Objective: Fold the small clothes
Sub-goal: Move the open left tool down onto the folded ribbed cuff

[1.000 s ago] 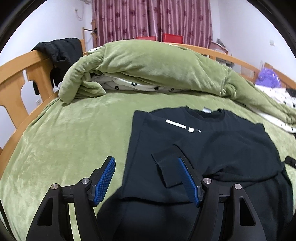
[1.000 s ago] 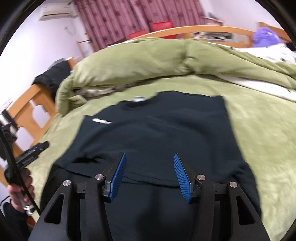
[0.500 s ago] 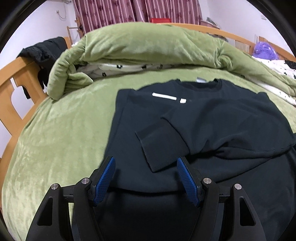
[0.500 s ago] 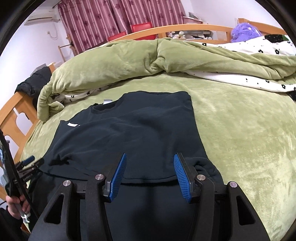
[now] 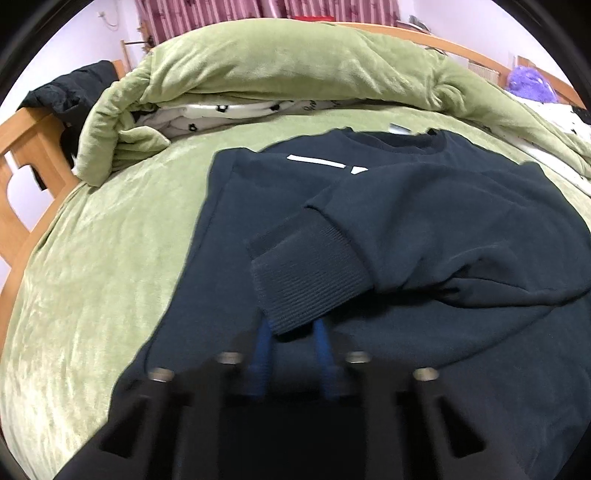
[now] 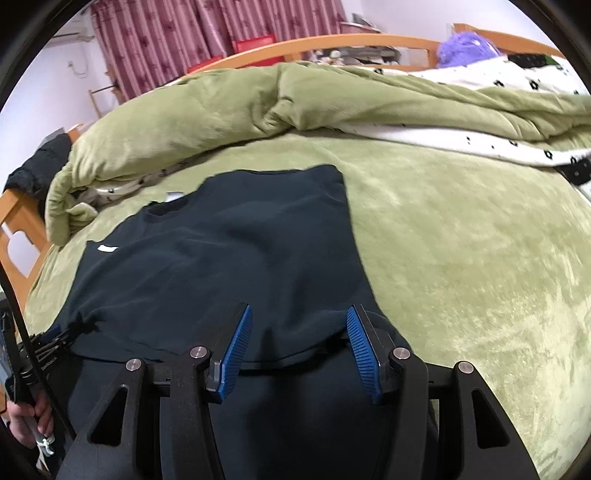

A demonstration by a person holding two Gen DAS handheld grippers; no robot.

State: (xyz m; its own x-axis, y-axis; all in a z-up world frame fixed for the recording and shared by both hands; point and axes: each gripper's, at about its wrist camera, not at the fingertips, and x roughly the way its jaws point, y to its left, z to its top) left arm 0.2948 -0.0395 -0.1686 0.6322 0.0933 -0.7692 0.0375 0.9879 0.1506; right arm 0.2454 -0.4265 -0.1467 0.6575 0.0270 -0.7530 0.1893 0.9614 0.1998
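Green plush bedding (image 5: 110,258) carried the dark sweatshirt (image 5: 424,229), sleeves folded inward. Left hand-held gripper (image 5: 291,354) had just been closing on its lower hem; right hand-held gripper (image 6: 299,347) stood open above the hem. Uneven lifting risked spilling the sleeves.

Wooden bed frame (image 6: 354,40), maroon curtains (image 6: 192,33), pale walls (image 6: 55,85)

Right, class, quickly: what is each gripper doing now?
Left gripper: jaws have just been closing, shut on the black sweatshirt.
Right gripper: open, holding nothing, above the sweatshirt.
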